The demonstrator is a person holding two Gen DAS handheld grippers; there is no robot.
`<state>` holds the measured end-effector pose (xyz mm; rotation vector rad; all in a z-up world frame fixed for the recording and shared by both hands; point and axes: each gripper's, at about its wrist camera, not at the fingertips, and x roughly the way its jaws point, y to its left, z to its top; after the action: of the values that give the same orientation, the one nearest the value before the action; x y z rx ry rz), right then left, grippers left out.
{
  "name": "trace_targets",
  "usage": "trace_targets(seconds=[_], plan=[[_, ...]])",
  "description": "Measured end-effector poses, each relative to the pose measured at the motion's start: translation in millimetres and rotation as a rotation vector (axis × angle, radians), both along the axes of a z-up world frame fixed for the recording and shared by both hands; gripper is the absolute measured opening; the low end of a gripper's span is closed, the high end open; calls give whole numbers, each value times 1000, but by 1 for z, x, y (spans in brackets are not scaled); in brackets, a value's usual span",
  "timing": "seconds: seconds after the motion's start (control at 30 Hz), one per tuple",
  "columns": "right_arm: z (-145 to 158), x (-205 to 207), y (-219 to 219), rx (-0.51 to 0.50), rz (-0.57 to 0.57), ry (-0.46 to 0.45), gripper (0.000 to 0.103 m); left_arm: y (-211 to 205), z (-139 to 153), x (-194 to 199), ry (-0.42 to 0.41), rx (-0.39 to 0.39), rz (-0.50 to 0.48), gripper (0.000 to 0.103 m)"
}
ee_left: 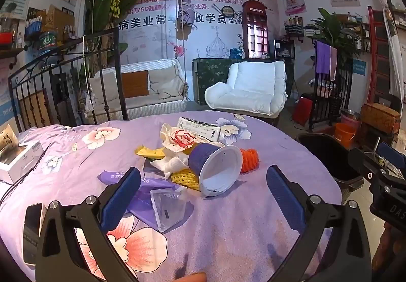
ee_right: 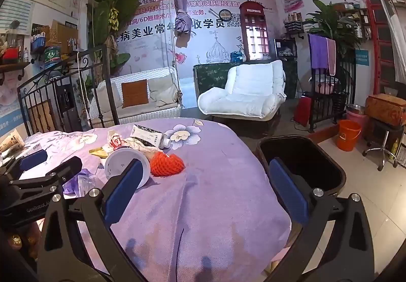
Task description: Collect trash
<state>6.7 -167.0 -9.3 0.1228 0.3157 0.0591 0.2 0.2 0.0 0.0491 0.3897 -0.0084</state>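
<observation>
A pile of trash lies on the purple floral tablecloth [ee_left: 266,206]: a tipped blue cup with white inside [ee_left: 215,168], an orange foam net [ee_left: 250,160], a yellow foam net [ee_left: 184,178], crumpled white paper [ee_left: 177,140], a purple wrapper [ee_left: 147,188] and a clear plastic packet [ee_left: 168,206]. My left gripper [ee_left: 203,195] is open, just short of the cup and packet. My right gripper [ee_right: 205,188] is open and empty over the table's right part; the cup [ee_right: 127,165] and orange net [ee_right: 166,160] lie at its left finger. A black bin [ee_right: 302,162] stands right of the table.
A white box [ee_left: 20,157] and a phone [ee_left: 31,231] lie at the table's left. An iron railing [ee_left: 63,84] stands behind the table. An orange bucket [ee_right: 349,135], a stool [ee_right: 383,140], a white chair [ee_right: 243,91] and a swing sofa [ee_right: 139,99] stand beyond.
</observation>
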Motion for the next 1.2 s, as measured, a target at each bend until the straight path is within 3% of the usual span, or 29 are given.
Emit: trace_targets(seconds=[1.2], plan=[[-7,9,10,-11,6,23,99,2,-3,0,16,-25,-16,98]])
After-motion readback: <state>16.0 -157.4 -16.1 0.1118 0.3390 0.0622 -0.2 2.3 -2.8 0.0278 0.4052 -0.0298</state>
